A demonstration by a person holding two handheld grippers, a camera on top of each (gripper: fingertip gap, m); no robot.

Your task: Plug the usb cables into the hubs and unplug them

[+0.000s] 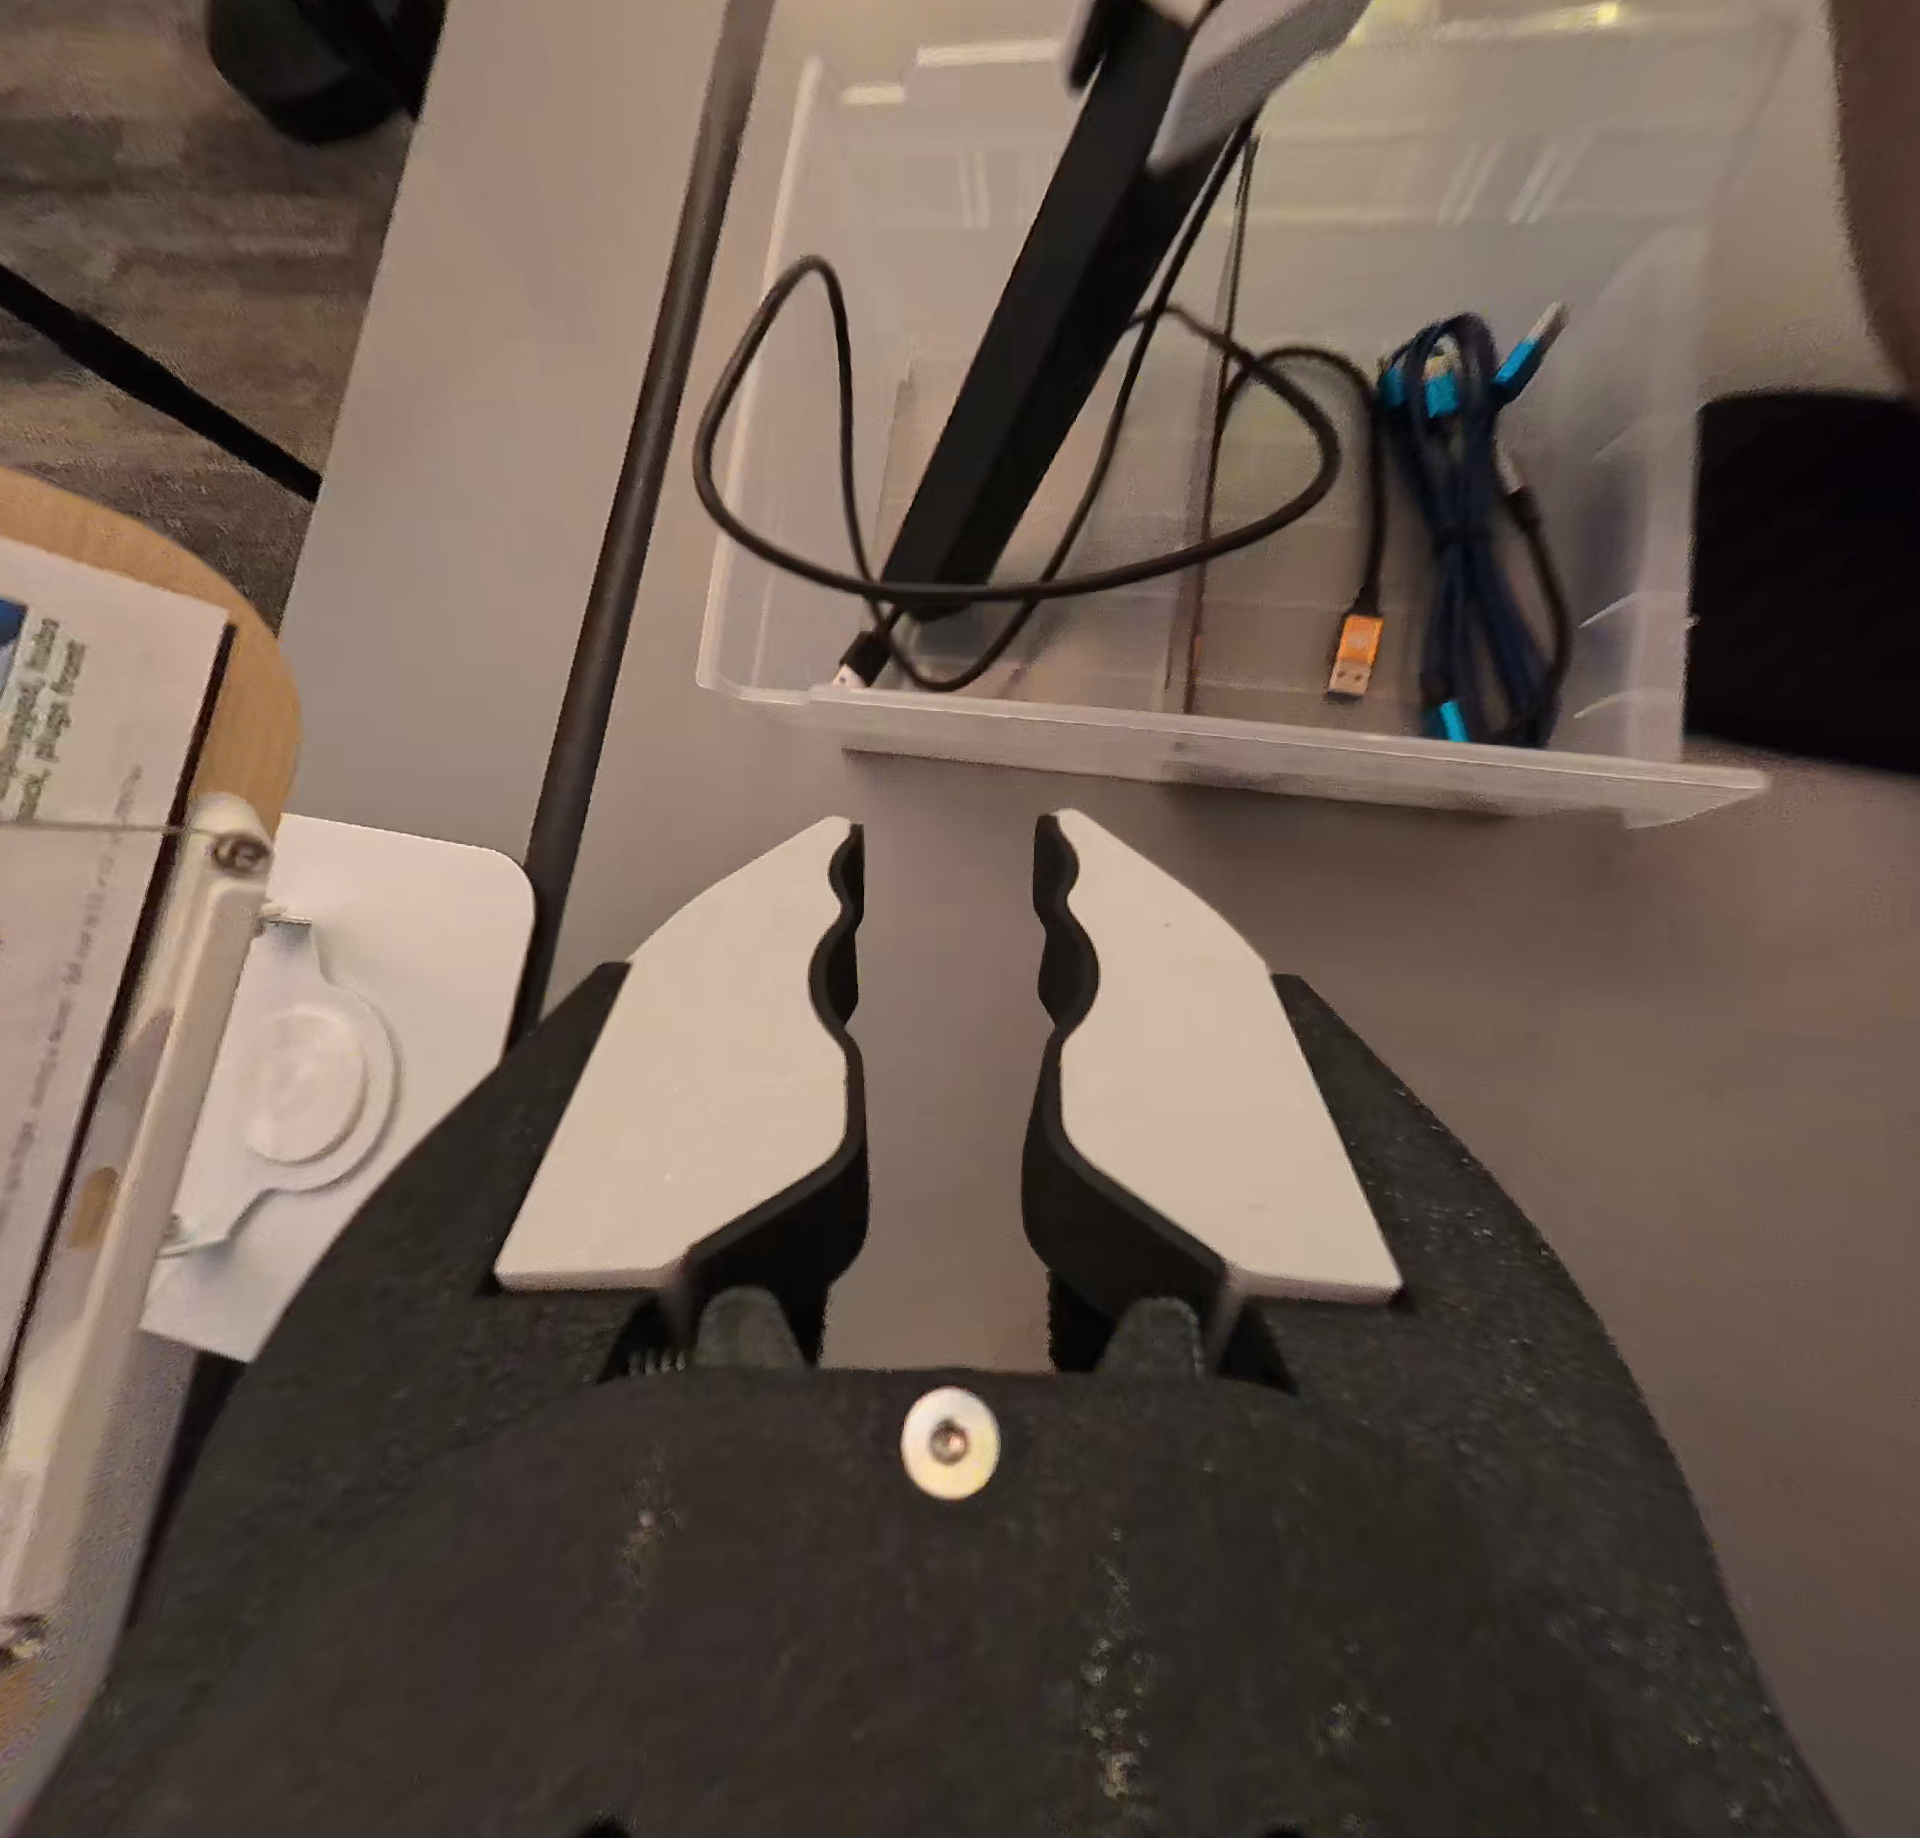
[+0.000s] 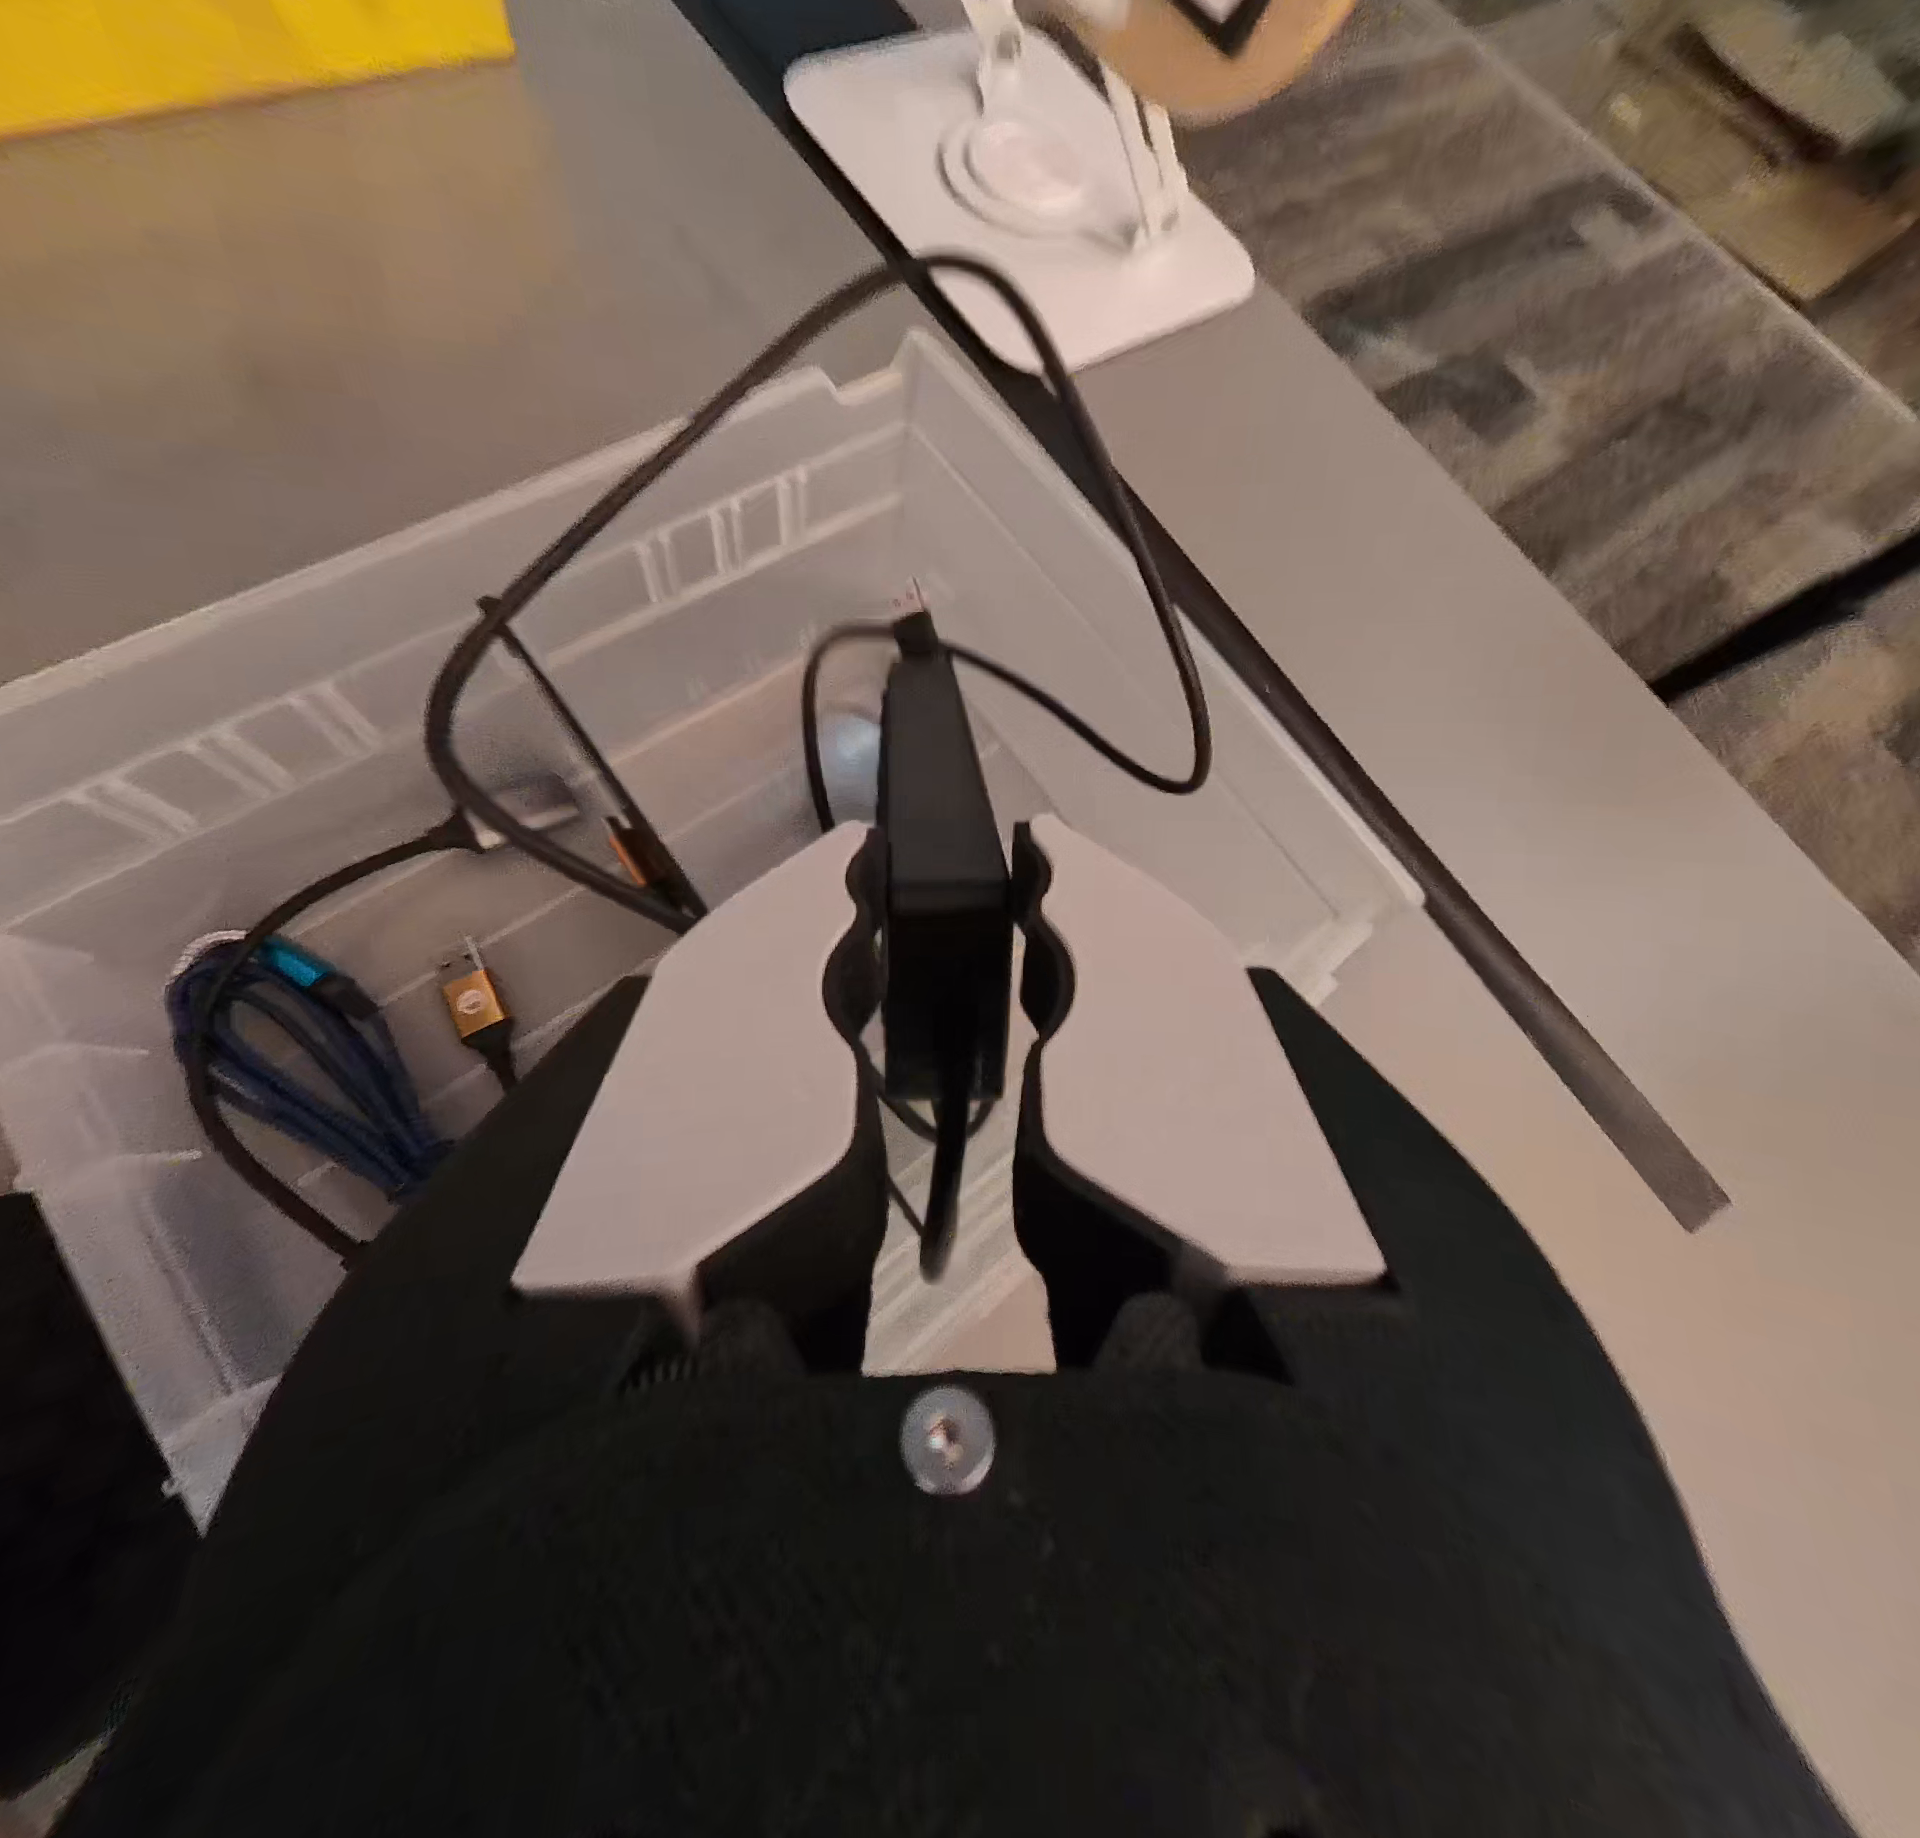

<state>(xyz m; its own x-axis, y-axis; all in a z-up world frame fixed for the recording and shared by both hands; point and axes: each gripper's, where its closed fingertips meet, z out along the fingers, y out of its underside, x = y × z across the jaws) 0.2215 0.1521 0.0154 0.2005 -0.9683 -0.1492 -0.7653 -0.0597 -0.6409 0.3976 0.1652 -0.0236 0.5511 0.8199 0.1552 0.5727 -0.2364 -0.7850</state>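
Clear plastic bin (image 1: 1247,749) taken as landmark.

- Left of the bin, past the table edge: a printed sheet (image 1: 62,728) in a white stand. It carries several lines of small dark print beside a blue picture patch. The print is blurred and cannot be read reliably.
- Inside the bin, near its front wall: an orange USB plug (image 1: 1359,650) with a small round emblem on its face, too small to make out.
- Above the bin: a black hub (image 2: 940,884) with no legible marking.
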